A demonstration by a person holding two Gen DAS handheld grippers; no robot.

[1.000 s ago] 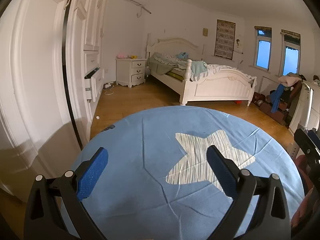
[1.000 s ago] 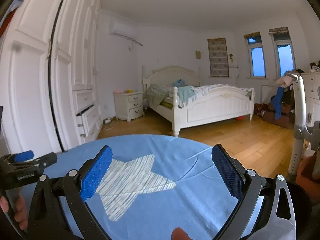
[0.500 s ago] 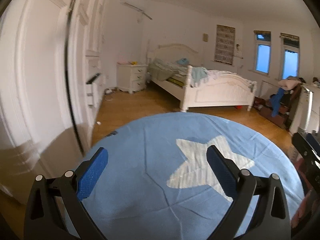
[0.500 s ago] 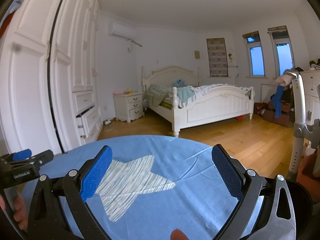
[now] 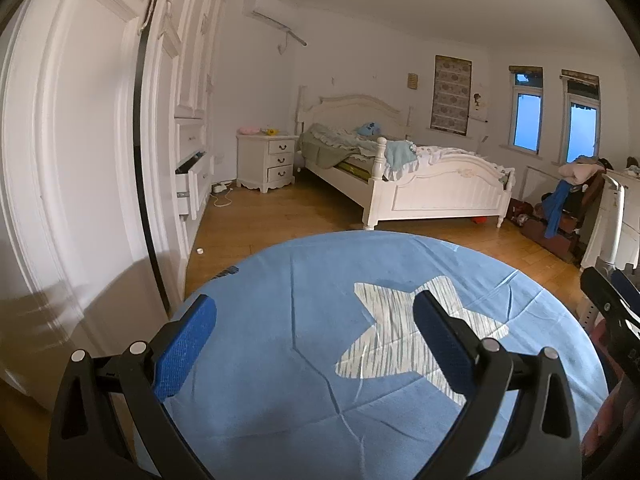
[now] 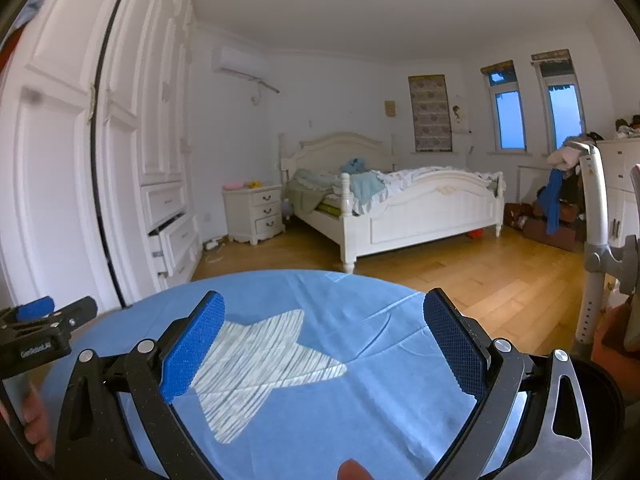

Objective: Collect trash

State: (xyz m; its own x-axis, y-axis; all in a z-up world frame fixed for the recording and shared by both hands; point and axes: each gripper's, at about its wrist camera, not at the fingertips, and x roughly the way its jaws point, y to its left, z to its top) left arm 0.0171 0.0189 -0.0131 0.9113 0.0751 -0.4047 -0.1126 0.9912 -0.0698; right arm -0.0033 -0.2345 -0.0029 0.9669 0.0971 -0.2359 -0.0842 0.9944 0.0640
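My left gripper (image 5: 314,308) is open with nothing between its blue pads, held over a round blue cloth surface (image 5: 280,320) that bears a pale star. My right gripper (image 6: 325,304) is also open and empty over the same blue surface (image 6: 360,400). Each gripper shows at the edge of the other's view: the left gripper (image 6: 40,320) at the far left, the right gripper (image 5: 612,300) at the far right. A small white scrap (image 5: 199,251) lies on the wood floor by the wardrobe. A small red item (image 6: 475,233) lies under the bed's foot end.
A white wardrobe (image 5: 80,160) with a pulled-out drawer (image 5: 190,188) runs along the left. A nightstand (image 5: 267,162) and a white bed (image 5: 420,188) stand at the back. Clothes pile on furniture (image 5: 568,200) at the right. A grey-white post (image 6: 596,240) stands near the right gripper.
The left wrist view has tilted up a little and steadied after a blurred moment. The right wrist view is almost the same. Both grippers stay open.
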